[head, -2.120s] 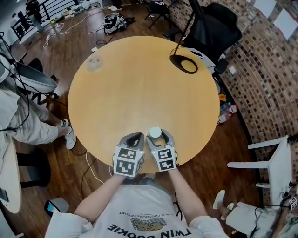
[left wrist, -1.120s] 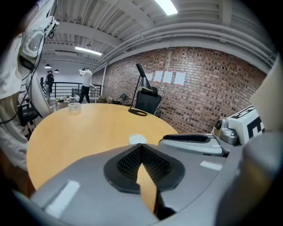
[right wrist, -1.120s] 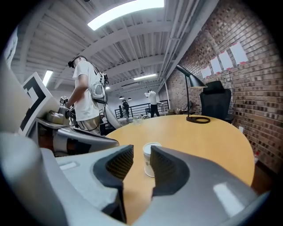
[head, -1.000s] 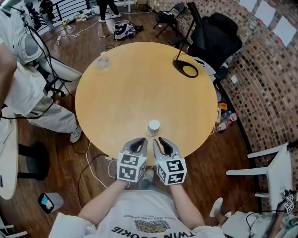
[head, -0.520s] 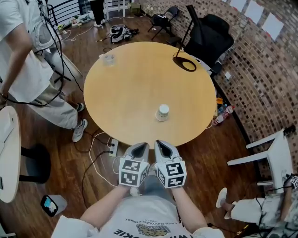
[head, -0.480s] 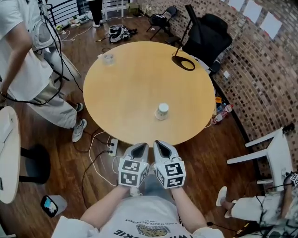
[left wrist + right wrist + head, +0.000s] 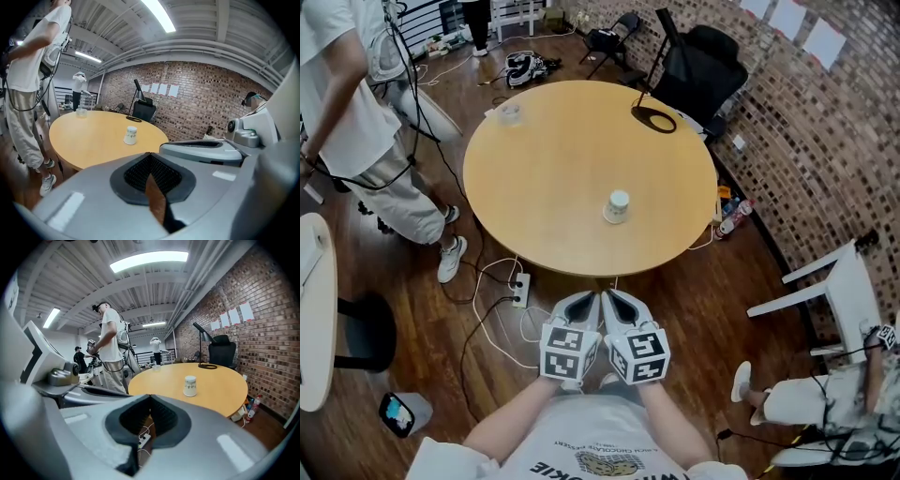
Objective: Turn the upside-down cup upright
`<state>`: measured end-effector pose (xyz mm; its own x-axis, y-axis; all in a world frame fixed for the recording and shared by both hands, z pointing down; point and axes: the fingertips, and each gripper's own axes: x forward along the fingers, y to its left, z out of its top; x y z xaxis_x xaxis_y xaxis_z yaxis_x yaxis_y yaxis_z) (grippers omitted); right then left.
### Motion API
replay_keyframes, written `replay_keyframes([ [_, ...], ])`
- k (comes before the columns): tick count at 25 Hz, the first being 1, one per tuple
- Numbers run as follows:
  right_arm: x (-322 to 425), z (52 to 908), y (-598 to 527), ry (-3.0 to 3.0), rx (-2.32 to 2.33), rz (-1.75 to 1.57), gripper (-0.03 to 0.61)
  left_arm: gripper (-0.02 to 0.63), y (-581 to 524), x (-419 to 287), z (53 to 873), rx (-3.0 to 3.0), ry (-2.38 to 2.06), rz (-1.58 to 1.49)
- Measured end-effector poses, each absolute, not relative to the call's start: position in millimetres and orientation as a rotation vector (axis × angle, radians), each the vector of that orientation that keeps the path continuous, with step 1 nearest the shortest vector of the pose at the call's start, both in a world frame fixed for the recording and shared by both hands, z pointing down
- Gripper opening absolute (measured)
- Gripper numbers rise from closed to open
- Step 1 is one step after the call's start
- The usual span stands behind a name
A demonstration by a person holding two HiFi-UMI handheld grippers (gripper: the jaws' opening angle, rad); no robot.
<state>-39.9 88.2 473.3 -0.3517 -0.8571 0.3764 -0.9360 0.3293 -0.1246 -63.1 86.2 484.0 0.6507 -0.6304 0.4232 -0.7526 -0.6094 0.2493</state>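
Observation:
A white paper cup [image 7: 618,205] with a small green print stands alone on the round wooden table [image 7: 553,178], narrow end up. It also shows in the left gripper view as the cup [image 7: 131,135] and in the right gripper view as the cup [image 7: 190,386]. My left gripper [image 7: 586,299] and right gripper [image 7: 612,296] hover side by side over the floor, off the table's near edge and well short of the cup. In their own views the left gripper [image 7: 150,154] and the right gripper [image 7: 150,396] are shut with tips touching and nothing between them.
A black lamp base [image 7: 654,119] and a clear glass [image 7: 510,112] sit at the table's far side. A person [image 7: 356,122] stands at the left. A power strip with cables [image 7: 519,289] lies on the floor near me; a white chair [image 7: 830,291] is at the right.
Both grippers have drawn back from the table edge, out over the floor, and the cup stays behind on the table. The head view has backed away with them.

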Motion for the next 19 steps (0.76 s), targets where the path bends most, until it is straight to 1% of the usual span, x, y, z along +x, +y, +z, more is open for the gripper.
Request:
replay_keyframes([
  [19,25,463,145,-2.375,1.668,0.516,0.003,0.003,144,-9,472,2.466,-1.131,0.455],
])
